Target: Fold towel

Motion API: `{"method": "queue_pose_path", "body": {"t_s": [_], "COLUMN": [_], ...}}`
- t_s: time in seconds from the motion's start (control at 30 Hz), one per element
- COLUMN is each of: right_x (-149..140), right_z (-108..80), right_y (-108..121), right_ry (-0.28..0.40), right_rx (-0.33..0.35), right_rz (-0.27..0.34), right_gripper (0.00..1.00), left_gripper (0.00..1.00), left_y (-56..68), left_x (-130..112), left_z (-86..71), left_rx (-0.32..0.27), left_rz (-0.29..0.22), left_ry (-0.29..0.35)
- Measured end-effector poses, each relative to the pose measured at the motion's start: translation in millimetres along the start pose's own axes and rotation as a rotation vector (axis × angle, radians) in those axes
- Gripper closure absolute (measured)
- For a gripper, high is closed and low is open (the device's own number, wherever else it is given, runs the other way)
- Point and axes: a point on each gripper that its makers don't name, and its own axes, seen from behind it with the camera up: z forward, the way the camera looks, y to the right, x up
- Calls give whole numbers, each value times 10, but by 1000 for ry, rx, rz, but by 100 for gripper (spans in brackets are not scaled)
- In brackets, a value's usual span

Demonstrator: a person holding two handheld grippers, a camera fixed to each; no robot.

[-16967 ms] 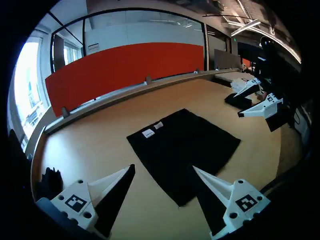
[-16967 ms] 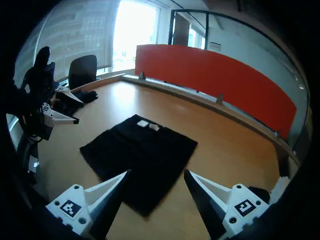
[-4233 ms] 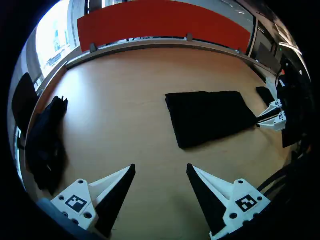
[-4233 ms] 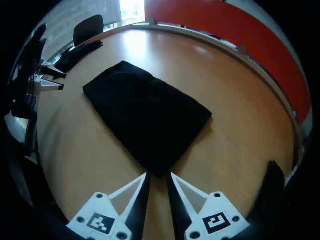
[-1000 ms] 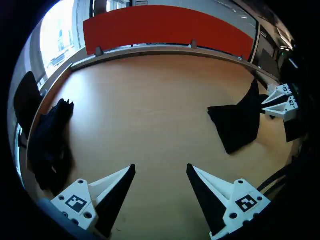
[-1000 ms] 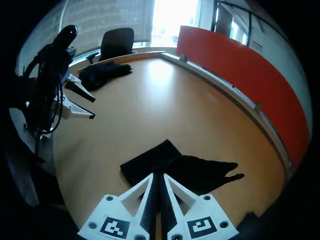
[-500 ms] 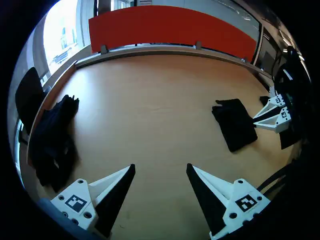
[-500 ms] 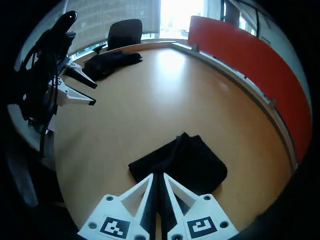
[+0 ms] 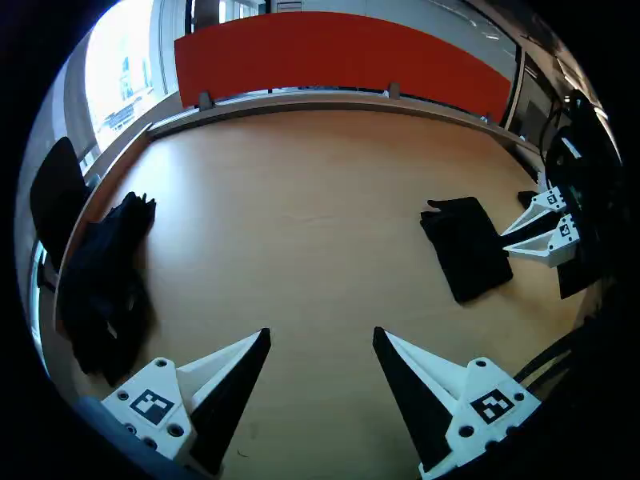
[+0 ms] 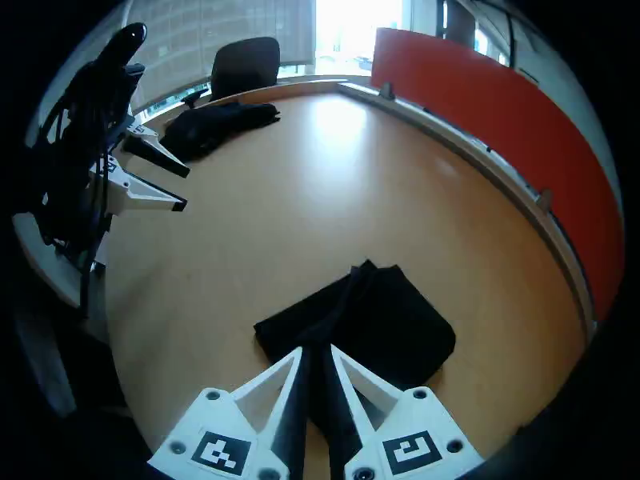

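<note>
We see the left hand-held gripper (image 9: 320, 331) with its fingers spread wide and nothing between them, bare light wooden desk (image 9: 304, 208) below it. The right hand-held gripper (image 10: 316, 350) has its fingers almost together, with a narrow gap. The near edge of the folded black cloth towel (image 10: 384, 324) runs into that gap. We cannot tell whether both fingers actually press on the cloth.

The towel lies flat on the desk as a compact, roughly rectangular pad. A raised crease runs from the right fingertips toward its far corner. In the left gripper view we see the towel (image 9: 466, 248) on the right side of the desk, near the desk's front edge. The right hand-held gripper's tips (image 9: 504, 244) are at its edge, well apart from the left hand-held gripper.

We note a heap of black fabric (image 9: 104, 272) at the desk's far left end, beside a black office chair (image 10: 248, 68). A long red partition panel (image 9: 344, 52) stands along the desk's back edge.
</note>
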Motion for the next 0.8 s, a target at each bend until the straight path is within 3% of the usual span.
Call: {"method": "queue_pose_path", "body": {"t_s": [0.17, 0.5, 0.8], "right_x": [-20, -39, -100], "right_z": [10, 0, -55], "right_y": [-21, -7, 39], "right_ry": [-1, -1, -4], "right_rx": [7, 4, -7], "right_rz": [5, 16, 31], "right_gripper": [80, 33, 31], "left_gripper": [5, 5, 5], "left_y": [3, 7, 21], "left_x": [3, -11, -2], "left_z": [-7, -20, -25], "left_rx": [1, 1, -1], "left_rz": [-1, -1, 1], "left_ry": [1, 0, 3]}}
